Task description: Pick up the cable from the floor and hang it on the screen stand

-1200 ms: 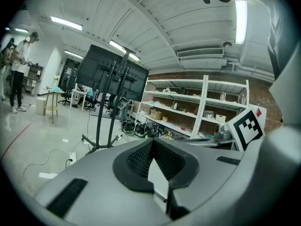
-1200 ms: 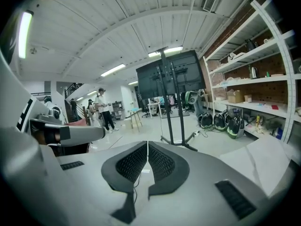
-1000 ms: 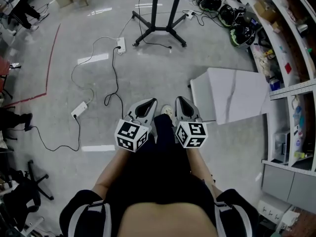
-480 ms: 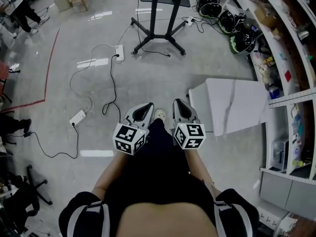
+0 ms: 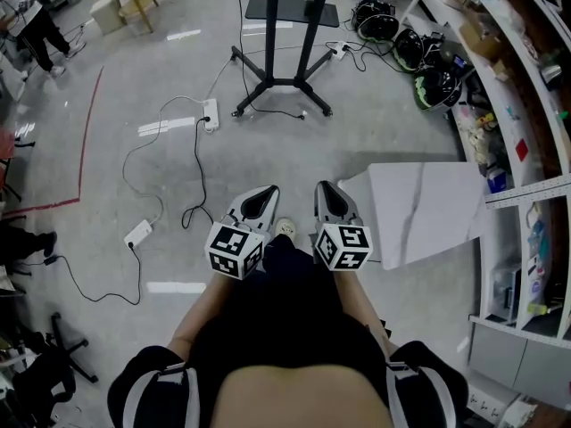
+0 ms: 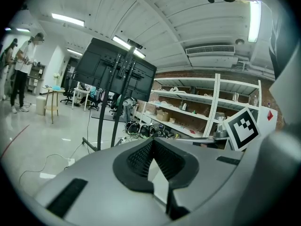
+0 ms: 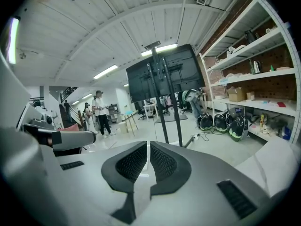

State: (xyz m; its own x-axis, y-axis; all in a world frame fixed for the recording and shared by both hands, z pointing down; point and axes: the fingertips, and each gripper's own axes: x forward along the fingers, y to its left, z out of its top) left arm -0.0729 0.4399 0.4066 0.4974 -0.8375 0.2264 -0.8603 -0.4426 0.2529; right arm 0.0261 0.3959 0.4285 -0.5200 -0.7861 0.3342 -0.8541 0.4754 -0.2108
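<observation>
A black cable (image 5: 198, 163) lies in loops on the grey floor, running from a white power strip (image 5: 211, 114) toward my feet. A white cable with a second power strip (image 5: 138, 233) lies to its left. The screen stand (image 5: 281, 78) rises on black legs straight ahead, and its screens (image 6: 115, 69) show in the left gripper view. I hold both grippers side by side at waist height, far above the cable. My left gripper (image 5: 266, 192) is shut and empty. My right gripper (image 5: 324, 188) has its pads (image 7: 160, 161) nearly touching, with nothing between them.
A white tabletop (image 5: 419, 208) stands close on my right, with shelving (image 5: 535, 150) behind it. Helmets (image 5: 424, 47) and more cables lie near the stand's right side. A red line (image 5: 85, 141) marks the floor at left. People (image 7: 99, 112) stand at a table far left.
The stand, power strips and cables have slid lower in the head view, so I have come closer to them. Both grippers stay together and shut.
</observation>
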